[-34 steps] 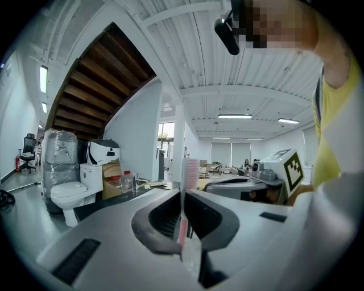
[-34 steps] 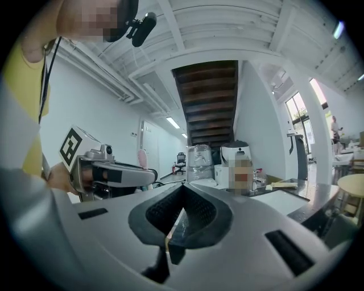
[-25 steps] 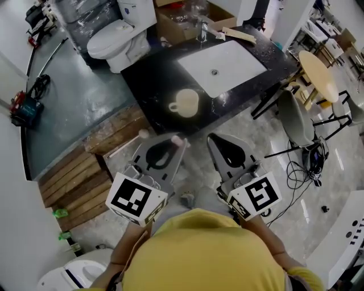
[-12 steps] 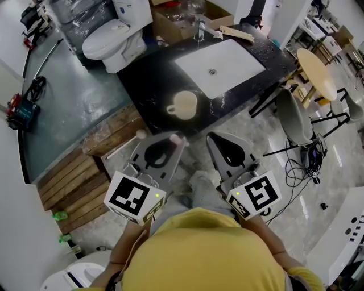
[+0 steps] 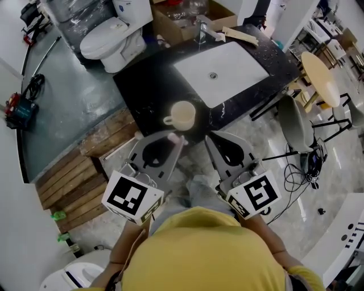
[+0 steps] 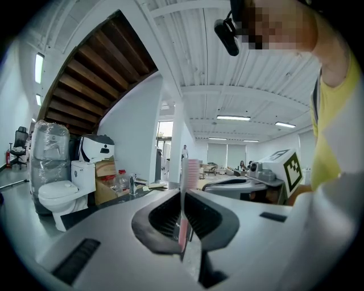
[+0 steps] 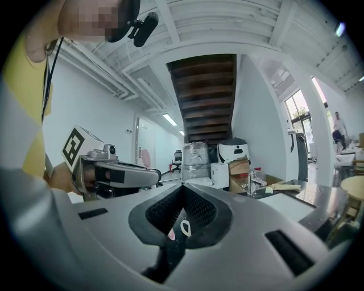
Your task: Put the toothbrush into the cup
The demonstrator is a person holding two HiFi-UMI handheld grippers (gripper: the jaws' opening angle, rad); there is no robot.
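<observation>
A cream cup [image 5: 183,115] with a handle stands on the black counter [image 5: 145,85], near its front edge. My left gripper [image 5: 169,138] is just short of that edge, below the cup, shut on a pink toothbrush [image 5: 177,140]. In the left gripper view the toothbrush [image 6: 190,173] stands upright between the closed jaws, bristle head up. My right gripper [image 5: 210,138] is level with it on the right, shut with nothing in it. From the right gripper view [image 7: 183,190], the left gripper [image 7: 114,173] shows at the left with the brush head [image 7: 146,158].
A white sink basin [image 5: 220,64] with a faucet [image 5: 202,28] is set in the counter behind the cup. A toilet [image 5: 108,37] and a cardboard box [image 5: 182,14] stand beyond. Wooden pallets [image 5: 74,176] lie at the left, and a grey chair [image 5: 296,122] stands at the right.
Both grippers have moved forward toward the counter. The cup now sits closer to the left gripper's tip. The toothbrush stays held.
</observation>
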